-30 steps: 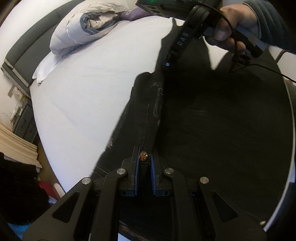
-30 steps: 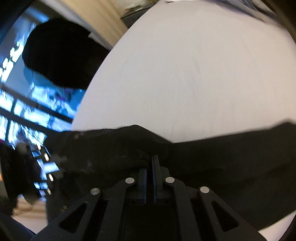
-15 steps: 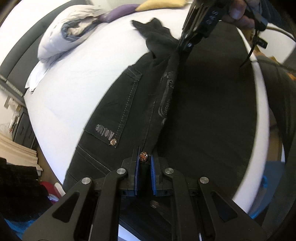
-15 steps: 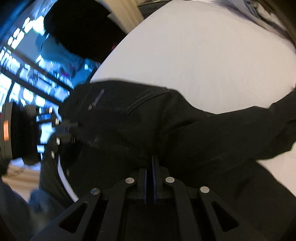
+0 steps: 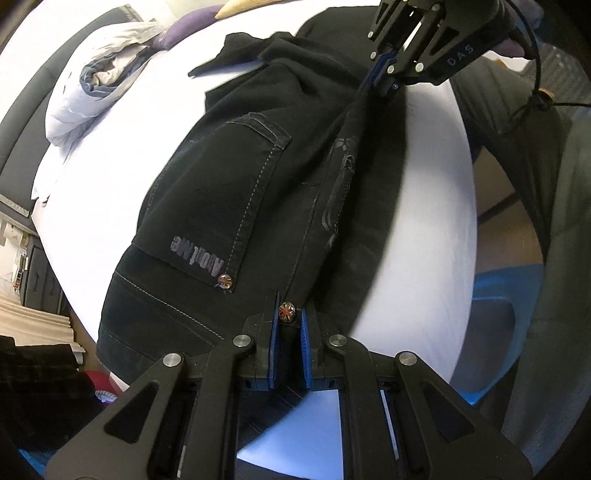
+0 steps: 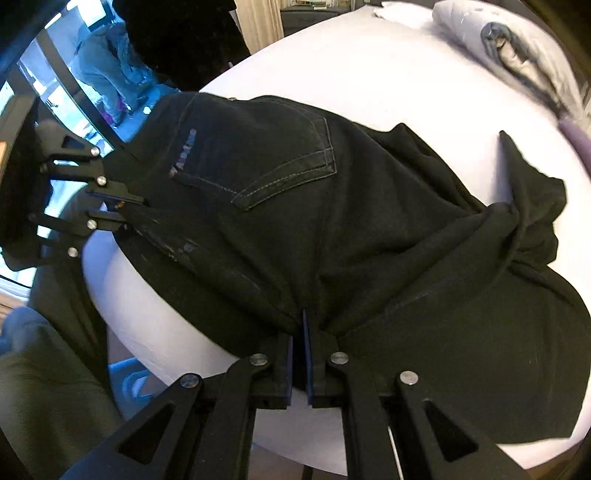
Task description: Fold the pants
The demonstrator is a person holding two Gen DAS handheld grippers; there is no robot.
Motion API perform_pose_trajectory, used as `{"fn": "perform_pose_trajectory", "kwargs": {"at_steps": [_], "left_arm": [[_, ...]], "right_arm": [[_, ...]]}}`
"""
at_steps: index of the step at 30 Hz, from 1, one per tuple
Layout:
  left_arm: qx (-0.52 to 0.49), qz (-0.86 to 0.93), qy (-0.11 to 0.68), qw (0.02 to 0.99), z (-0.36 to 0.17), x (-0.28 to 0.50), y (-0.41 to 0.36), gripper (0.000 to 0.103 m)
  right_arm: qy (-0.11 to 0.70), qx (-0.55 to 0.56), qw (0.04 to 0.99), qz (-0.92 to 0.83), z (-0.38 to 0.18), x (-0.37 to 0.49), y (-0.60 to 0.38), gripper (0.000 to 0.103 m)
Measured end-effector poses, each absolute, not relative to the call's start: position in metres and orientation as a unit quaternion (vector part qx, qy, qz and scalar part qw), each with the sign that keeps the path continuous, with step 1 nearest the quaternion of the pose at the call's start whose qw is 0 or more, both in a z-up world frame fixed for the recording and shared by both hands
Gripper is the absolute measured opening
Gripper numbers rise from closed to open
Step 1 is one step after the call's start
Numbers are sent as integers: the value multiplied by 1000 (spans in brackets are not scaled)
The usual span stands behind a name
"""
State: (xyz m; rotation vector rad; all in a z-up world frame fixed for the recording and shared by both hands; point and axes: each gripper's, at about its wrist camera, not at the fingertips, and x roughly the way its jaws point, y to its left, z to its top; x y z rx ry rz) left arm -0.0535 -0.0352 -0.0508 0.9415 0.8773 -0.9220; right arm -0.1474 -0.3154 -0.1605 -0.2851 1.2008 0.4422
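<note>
Black pants (image 5: 236,192) lie across the white bed (image 5: 110,162), back pocket up, legs bunched toward the far side (image 6: 524,206). My left gripper (image 5: 289,314) is shut on the waistband at its metal button (image 5: 287,309). My right gripper (image 6: 298,332) is shut on the pants' edge near the crotch. Each gripper shows in the other's view: the right one at the top (image 5: 384,70), the left one at the left (image 6: 118,206). The fabric is stretched taut between them.
A rumpled white and grey duvet (image 5: 99,77) and a purple cushion (image 5: 184,35) lie at the head of the bed. The bed's near edge (image 6: 155,325) runs under the pants. Dark clothes and curtains (image 5: 40,317) stand beside the bed.
Both grippers have pulled the pants toward the near edge of the bed and spread them; the back pocket now lies flat and in full view.
</note>
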Motion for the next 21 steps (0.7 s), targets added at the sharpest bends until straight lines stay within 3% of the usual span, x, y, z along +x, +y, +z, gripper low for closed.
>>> {"fn": "perform_pose_trajectory", "kwargs": {"at_steps": [10,17,20,21], "left_arm": [[423,-402,394,710,-53,-71,-13,9],[386,-376,400,741,-63,-69,-10,13],[373,-355,406,755,-59,-67,-3,34],[370,-345,409,759,-56,-66,2,63]], "right_arm": [[533,-185,803,193,-170,-170,-266,6],[508,-176,825,178,-181,-172,-283,8],[490,-165,837,178,-184,-181,-285,10],[486,-163,840,177,-184,-182,-287,12]]}}
